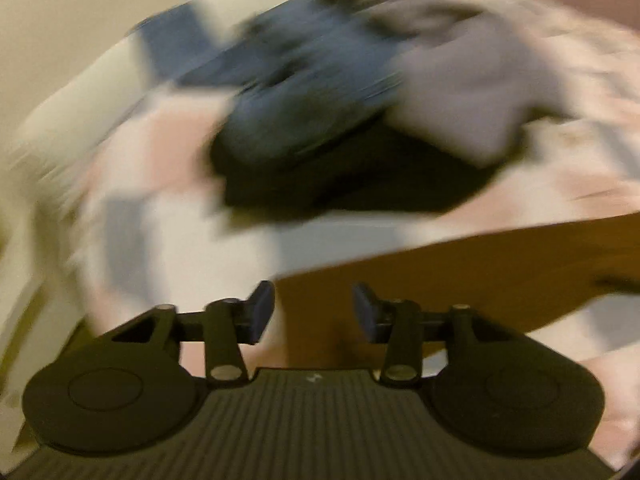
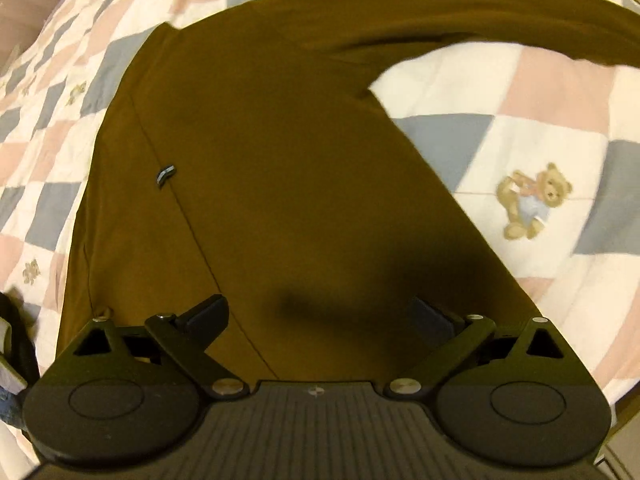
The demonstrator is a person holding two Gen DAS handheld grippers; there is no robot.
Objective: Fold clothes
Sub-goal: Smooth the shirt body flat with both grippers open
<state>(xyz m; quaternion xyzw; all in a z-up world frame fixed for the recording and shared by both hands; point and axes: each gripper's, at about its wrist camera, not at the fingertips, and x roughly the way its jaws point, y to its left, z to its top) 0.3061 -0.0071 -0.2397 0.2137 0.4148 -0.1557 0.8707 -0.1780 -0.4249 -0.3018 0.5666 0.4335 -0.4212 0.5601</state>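
My right gripper [image 2: 318,314] hangs low over a brown long-sleeved shirt [image 2: 280,168] spread flat on the bed's patchwork quilt [image 2: 520,132], jaws wide apart and holding nothing. This view is sharp: the shirt's body runs lengthwise from under my jaws toward the far side of the bed, and one sleeve [image 2: 480,36] branches off near the far end and stretches to the right. A seam runs down the cloth on the left, with a small dark tag [image 2: 165,175] on it. A teddy bear print [image 2: 532,202] sits on a white quilt square just right of the shirt.

My left gripper [image 1: 313,312] gives a badly blurred view. Its jaws stand apart with nothing between them, above the edge where the brown cloth [image 1: 480,272] meets the quilt [image 1: 180,220]. Only this camera takes in a heap of other clothes [image 1: 320,120] farther off on the bed: blue, black and pale pieces lie together, too smeared to tell apart. A cream wall [image 1: 60,20] rises beyond the bed at the left.
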